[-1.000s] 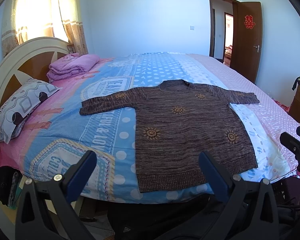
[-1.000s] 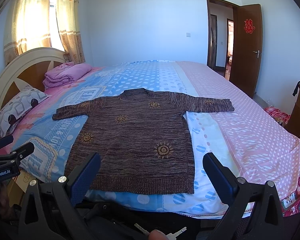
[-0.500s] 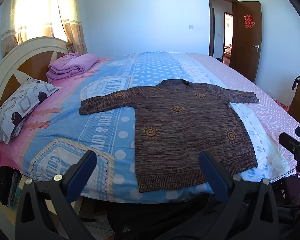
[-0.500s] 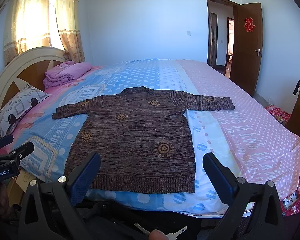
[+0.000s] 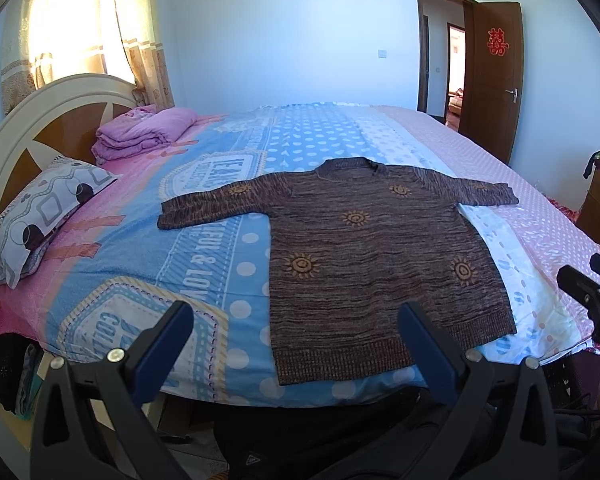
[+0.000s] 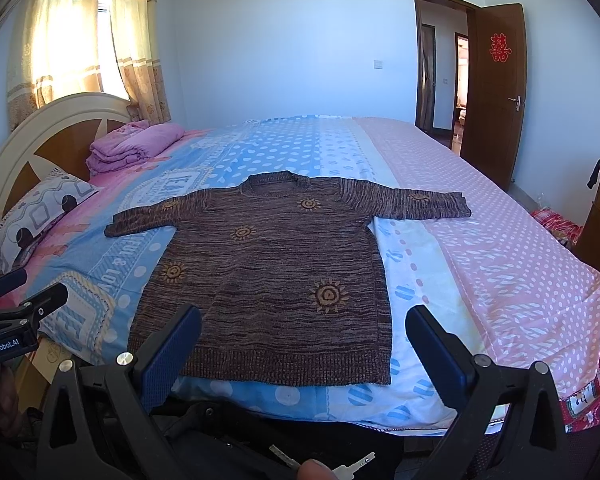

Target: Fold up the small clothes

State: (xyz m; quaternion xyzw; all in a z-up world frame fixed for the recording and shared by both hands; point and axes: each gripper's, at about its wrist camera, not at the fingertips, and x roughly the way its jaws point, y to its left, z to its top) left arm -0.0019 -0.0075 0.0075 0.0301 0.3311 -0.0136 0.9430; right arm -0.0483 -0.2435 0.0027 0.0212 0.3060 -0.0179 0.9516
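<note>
Folding looks unstarted: sweater lies flat on bed, sleeves apparently spread; left gripper and right gripper gape empty.

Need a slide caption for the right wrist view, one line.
Open right gripper faces a brown sweater spread flat on the bed, sleeves out, folding not yet begun.
</note>
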